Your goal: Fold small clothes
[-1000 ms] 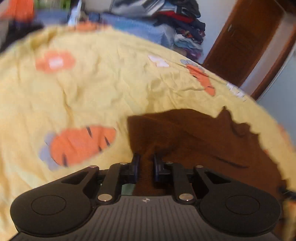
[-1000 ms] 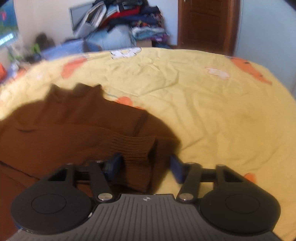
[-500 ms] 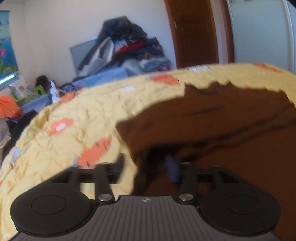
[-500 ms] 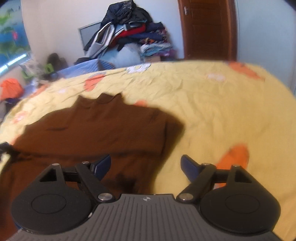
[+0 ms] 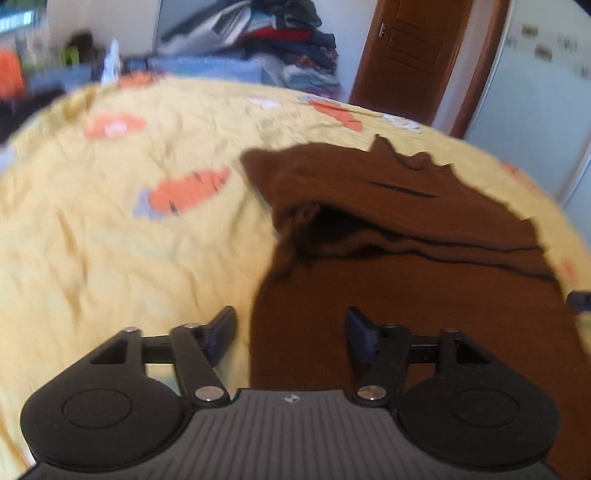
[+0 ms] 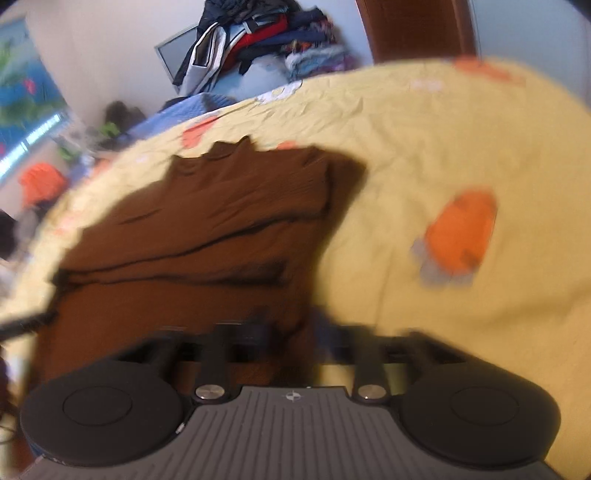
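Note:
A brown knit sweater (image 5: pixel 424 280) lies flat on the yellow bed sheet (image 5: pixel 129 240), collar at the far end, both sleeves folded across its chest. My left gripper (image 5: pixel 290 326) is open and hovers over the sweater's lower left edge; cloth lies under the gap and the pads do not press it. In the right wrist view the sweater (image 6: pixel 221 221) fills the left half. My right gripper (image 6: pixel 291 332) is blurred by motion. Its jaws are closing with the sweater's lower right edge between them, and no grip shows.
The sheet (image 6: pixel 424 147) carries orange carrot prints (image 6: pixel 461 232) and spreads wide on both sides of the sweater. Behind the bed a pile of clothes (image 5: pixel 280 33) is stacked against the wall, beside a brown door (image 5: pixel 410 48).
The left gripper, shut on brown cloth a second ago, has opened. The right has let the cuff go. Both have drawn back toward the sweater's near end, leaving the sleeves across the chest.

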